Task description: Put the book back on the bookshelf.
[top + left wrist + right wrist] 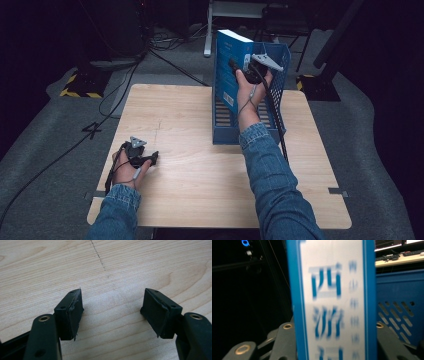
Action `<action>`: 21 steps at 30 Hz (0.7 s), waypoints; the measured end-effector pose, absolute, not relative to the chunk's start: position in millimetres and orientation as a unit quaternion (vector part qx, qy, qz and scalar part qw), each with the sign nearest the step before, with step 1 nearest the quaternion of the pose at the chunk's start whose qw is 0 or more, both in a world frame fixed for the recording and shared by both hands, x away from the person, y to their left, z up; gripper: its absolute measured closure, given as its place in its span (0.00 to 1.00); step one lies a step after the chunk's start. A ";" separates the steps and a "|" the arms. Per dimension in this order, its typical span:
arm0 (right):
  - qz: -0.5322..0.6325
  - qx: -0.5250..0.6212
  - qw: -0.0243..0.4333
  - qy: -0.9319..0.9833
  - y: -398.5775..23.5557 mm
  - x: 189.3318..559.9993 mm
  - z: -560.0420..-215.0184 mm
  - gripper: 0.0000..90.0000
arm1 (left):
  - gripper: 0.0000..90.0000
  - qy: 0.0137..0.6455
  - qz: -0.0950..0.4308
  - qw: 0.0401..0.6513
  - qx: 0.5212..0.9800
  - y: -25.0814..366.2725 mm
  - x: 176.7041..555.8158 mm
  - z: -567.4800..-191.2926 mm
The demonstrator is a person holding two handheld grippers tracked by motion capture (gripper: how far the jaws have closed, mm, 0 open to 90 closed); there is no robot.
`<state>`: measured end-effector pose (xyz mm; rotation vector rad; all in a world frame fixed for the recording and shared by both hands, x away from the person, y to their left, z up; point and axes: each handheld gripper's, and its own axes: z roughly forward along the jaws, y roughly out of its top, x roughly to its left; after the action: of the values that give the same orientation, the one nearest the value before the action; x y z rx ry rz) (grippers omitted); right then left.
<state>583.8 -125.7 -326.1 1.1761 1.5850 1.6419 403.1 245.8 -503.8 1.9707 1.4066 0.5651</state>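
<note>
Left gripper (152, 159) rests low on the table (200, 170), jaws wide, nothing between. Right gripper (239, 67) is clamped on the blue book (227, 70): upright, long axis vertical, spine probably toward the gripper, over the blue file rack (277, 95).

Light wooden table (200, 150) on grey carpet (45, 150), dark room, trailing cables (165, 55).

sleeves (272, 172): blue denim | hand-held gripper (112, 312): black jaws, brass screws
</note>
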 end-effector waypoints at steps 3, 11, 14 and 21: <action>0.592 0.448 0.284 0.607 -120.8 585.5 -333.0 0.67 | 0.37 0.535 0.216 0.321 0.751 245.9 403.1 -503.7; 0.565 0.447 0.300 0.625 -109.6 584.5 -335.9 0.67 | 0.37 0.537 0.215 0.322 0.750 245.6 403.1 -503.7; 0.548 0.454 0.298 0.636 -100.2 584.3 -341.8 0.67 | 0.37 0.537 0.215 0.322 0.749 245.5 403.2 -503.7; 0.519 0.453 0.308 0.656 -88.8 586.2 -349.4 0.67 | 0.37 0.537 0.214 0.322 0.750 245.6 403.2 -503.7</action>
<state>586.2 -88.8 -349.4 1.1974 1.7341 1.3733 403.2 245.6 -503.7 1.9694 1.4102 0.5633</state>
